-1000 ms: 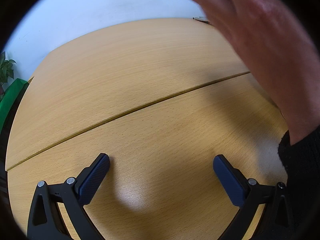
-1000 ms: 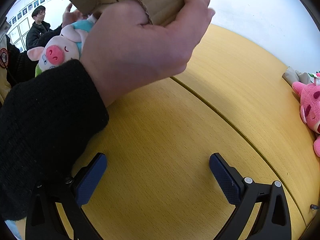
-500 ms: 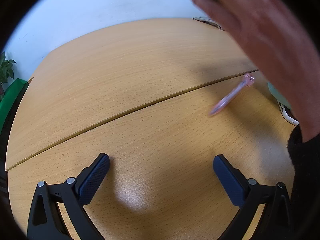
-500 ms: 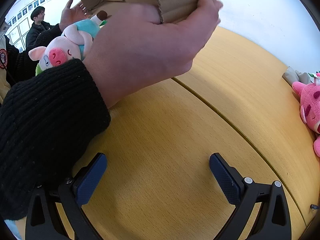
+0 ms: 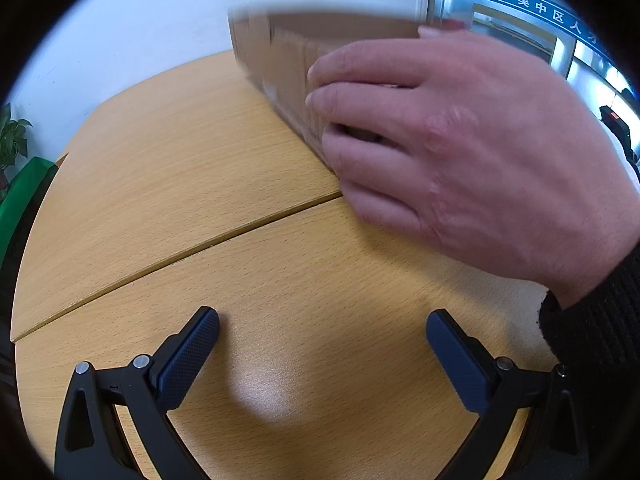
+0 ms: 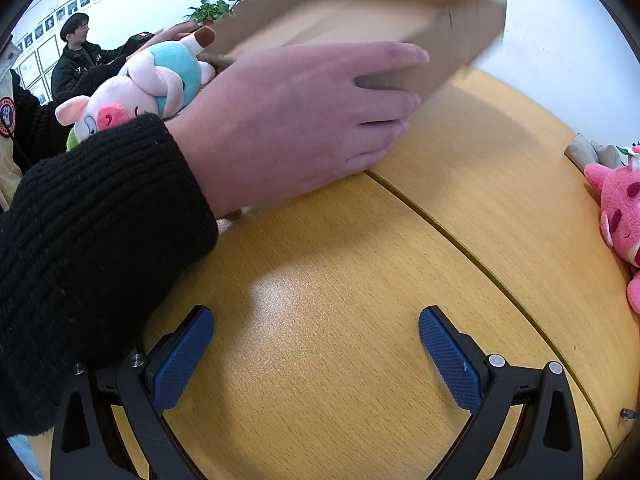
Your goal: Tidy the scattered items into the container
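— Cardboard box (image 5: 280, 60): where now?
— Down at the wooden table (image 5: 168, 184) (blurred), a bare hand (image 5: 460, 152) gripping it; earlier it was lifted higher. Left gripper (image 5: 322, 350) and right gripper (image 6: 316, 346) gape, empty.

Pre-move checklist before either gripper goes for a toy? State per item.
1. Left gripper open and empty: ok.
2. Right gripper open and empty: ok.
3. Cardboard box set down and still: not ok, motion-blurred, a hand holds it.
4. Workspace free of hands: not ok.
5. Pink plush reachable at the right table edge: ok.
6. Pig plush resting on the table: cannot tell.
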A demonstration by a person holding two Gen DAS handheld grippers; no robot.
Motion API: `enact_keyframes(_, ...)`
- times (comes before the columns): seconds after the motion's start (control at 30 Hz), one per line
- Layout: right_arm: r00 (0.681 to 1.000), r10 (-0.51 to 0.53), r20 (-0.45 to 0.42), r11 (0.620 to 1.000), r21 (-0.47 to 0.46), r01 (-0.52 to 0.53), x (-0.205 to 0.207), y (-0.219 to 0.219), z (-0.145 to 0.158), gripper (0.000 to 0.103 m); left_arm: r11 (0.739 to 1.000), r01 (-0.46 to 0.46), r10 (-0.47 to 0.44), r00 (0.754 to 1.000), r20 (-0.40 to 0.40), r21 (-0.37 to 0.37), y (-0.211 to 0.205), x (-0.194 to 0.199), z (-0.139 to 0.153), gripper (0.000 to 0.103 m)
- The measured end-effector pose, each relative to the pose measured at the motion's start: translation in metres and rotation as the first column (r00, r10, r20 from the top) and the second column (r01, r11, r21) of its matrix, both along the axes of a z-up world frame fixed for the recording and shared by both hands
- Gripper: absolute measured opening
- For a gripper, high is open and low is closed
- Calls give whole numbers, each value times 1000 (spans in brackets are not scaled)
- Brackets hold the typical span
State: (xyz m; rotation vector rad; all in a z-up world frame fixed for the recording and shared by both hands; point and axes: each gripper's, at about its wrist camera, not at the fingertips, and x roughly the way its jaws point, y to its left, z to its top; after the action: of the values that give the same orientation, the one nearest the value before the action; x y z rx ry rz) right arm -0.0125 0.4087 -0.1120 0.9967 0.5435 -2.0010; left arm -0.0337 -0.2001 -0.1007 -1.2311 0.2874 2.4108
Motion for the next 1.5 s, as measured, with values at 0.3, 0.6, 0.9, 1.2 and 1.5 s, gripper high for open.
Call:
enact_keyframes(0.3,1000,0,0,1000,0,0,-1,-1,-2,103,1000,0,0,1000,0,0,0,0,0,103)
enact_keyframes(0.6,1000,0,-1,1000,0,0,-1,-1,-4,103,1000,0,0,1000,0,0,0,-1,0,103)
enact_keyframes(0.9,1000,0,-1,1000,1,0,-1,-1,-4,103,1000,0,0,1000,0,0,1,0,0,103)
enact_keyframes(1.2,1000,0,-1,1000,1,0,-1,-1,-4,103,1000,-1,1,1000,0,0,1,0,0,103)
enact_keyframes(1.5,995,-96,-1,995,1,96,-3,-10,-6,103,999,-36,36,999,-2,-4,3,-2,1,103)
